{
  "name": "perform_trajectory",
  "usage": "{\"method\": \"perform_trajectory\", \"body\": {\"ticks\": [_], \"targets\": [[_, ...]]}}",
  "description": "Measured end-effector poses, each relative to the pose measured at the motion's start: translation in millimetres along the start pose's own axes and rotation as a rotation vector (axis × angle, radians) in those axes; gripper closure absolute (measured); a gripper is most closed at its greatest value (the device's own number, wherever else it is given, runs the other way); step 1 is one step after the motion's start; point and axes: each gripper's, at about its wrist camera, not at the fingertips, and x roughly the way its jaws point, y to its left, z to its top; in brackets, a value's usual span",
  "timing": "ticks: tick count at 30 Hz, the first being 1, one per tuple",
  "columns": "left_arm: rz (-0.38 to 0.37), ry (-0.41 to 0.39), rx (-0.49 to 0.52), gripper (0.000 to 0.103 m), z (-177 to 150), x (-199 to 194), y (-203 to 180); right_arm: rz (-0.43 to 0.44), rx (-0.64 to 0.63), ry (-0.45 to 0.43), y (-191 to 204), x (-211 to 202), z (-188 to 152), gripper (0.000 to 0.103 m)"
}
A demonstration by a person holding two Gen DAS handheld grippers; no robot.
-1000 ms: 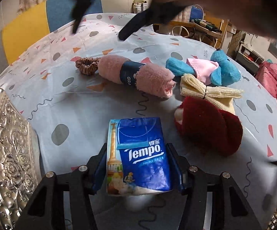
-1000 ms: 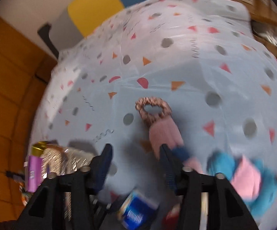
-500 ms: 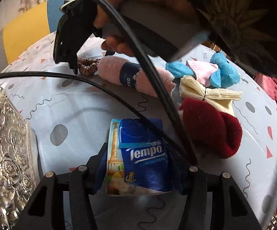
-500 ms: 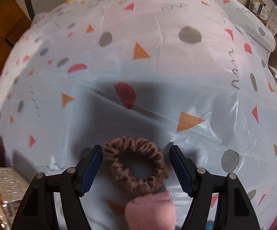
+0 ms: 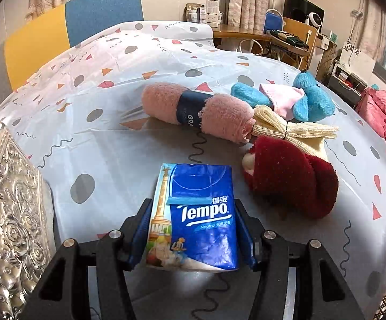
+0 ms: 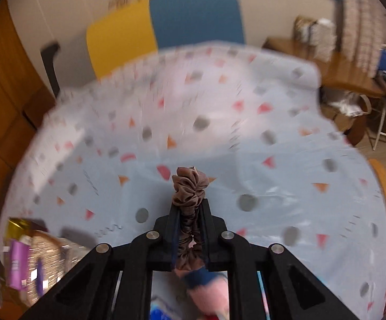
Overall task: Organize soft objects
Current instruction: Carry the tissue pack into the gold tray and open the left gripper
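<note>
My left gripper (image 5: pixel 193 208) is shut on a blue Tempo tissue pack (image 5: pixel 201 192), low over the table, its pads against the pack's two long sides. My right gripper (image 6: pixel 190 205) is shut on a brown scrunchie (image 6: pixel 190 186), squeezed flat between the fingers and held up off the patterned tablecloth (image 6: pixel 246 160). In the left wrist view, a rolled pink towel (image 5: pixel 195 112), a blue and pink plush toy (image 5: pixel 310 98), a tied cream cloth (image 5: pixel 286 130) and a dark red plush piece (image 5: pixel 289 178) lie grouped to the right.
An embossed silver container (image 5: pixel 8 208) stands at the left table edge; the right wrist view shows this container (image 6: pixel 43 253) blurred, with a purple item in it. Yellow and blue chair backs (image 5: pixel 86 24) stand beyond the far edge. A wooden desk (image 5: pixel 286 40) stands at the right.
The right gripper closed on the scrunchie and lifted it off the table. The hand and scrunchie are gone from the left wrist view. The left gripper and tissue pack stayed still.
</note>
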Motion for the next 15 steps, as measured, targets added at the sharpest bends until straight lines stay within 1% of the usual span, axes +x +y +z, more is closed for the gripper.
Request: {"method": "perform_trajectory", "body": {"ticks": [2, 4, 5, 7, 9, 10, 11, 12, 13, 15], "targets": [[-0.001, 0.002, -0.001, 0.045, 1.5, 1.2, 0.5, 0.004, 0.015, -0.055, -8.1, -38.7, -5.6, 0.091], [-0.006, 0.004, -0.005, 0.045, 1.7, 0.7, 1.2, 0.03, 0.051, -0.107, -18.8, -77.3, -19.3, 0.091], [-0.009, 0.006, -0.007, 0.05, 2.7, 0.7, 1.8, 0.034, 0.068, -0.123, -23.1, -91.5, -29.3, 0.091], [-0.013, 0.019, -0.009, 0.051, 6.2, 0.6, 2.7, 0.011, 0.117, -0.144, -32.1, -110.8, -46.3, 0.091], [-0.024, 0.045, -0.027, 0.051, 11.1, 0.5, 4.2, -0.022, 0.186, -0.135, -43.2, -112.5, -67.3, 0.091], [-0.046, 0.067, -0.058, 0.051, 14.7, -0.3, 7.3, -0.041, 0.22, -0.116, -47.1, -108.0, -76.3, 0.091], [-0.06, 0.075, -0.079, 0.051, 17.4, -2.6, 8.7, -0.075, 0.266, -0.08, -53.0, -98.4, -90.0, 0.091], [-0.07, 0.067, -0.087, 0.051, 21.1, -8.0, 8.6, -0.092, 0.298, -0.052, -57.0, -90.0, -99.4, 0.091], [-0.063, 0.044, -0.077, 0.051, 26.3, -16.9, 6.1, -0.101, 0.341, -0.017, -61.8, -78.4, -110.1, 0.091], [-0.072, 0.015, -0.061, 0.051, 34.5, -30.6, 1.7, -0.101, 0.394, 0.03, -67.1, -57.5, -127.7, 0.091]]}}
